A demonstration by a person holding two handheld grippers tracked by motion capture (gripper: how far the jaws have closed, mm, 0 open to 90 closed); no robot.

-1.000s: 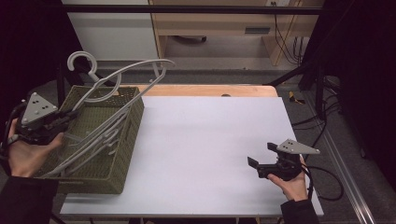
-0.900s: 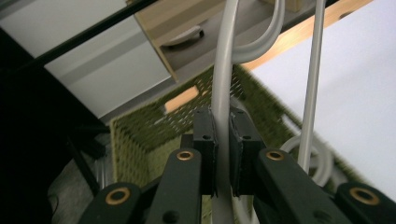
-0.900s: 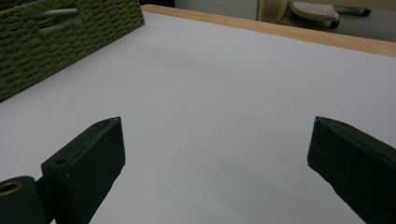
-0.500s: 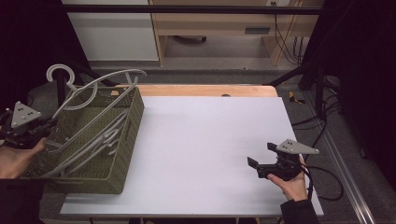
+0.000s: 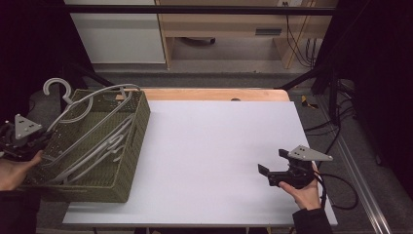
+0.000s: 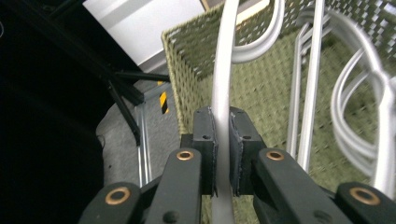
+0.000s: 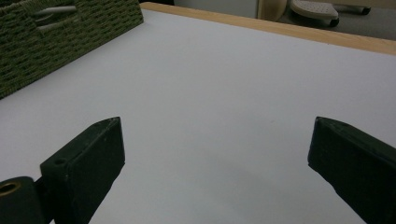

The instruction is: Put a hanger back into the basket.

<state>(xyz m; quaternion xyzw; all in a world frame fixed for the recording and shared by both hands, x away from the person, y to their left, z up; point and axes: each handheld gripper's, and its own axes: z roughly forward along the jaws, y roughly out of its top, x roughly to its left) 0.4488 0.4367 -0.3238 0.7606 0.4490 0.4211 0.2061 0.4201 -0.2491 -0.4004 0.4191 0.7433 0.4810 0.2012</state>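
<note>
A white tabletop [image 5: 219, 146] carries one green woven basket [image 5: 126, 146] at its left edge, holding several grey hangers; the exact count is unclear. The left gripper [image 6: 222, 140], low beside the basket's outer side, has its fingers [image 6: 204, 140] clamped on one hanger [image 6: 223, 79] inside the basket. The right gripper [image 7: 215, 158] rests level near the tabletop's right front, fingers wide apart, holding nothing.

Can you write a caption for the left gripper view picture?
Left gripper clamps a grey hanger over the green woven basket.
</note>
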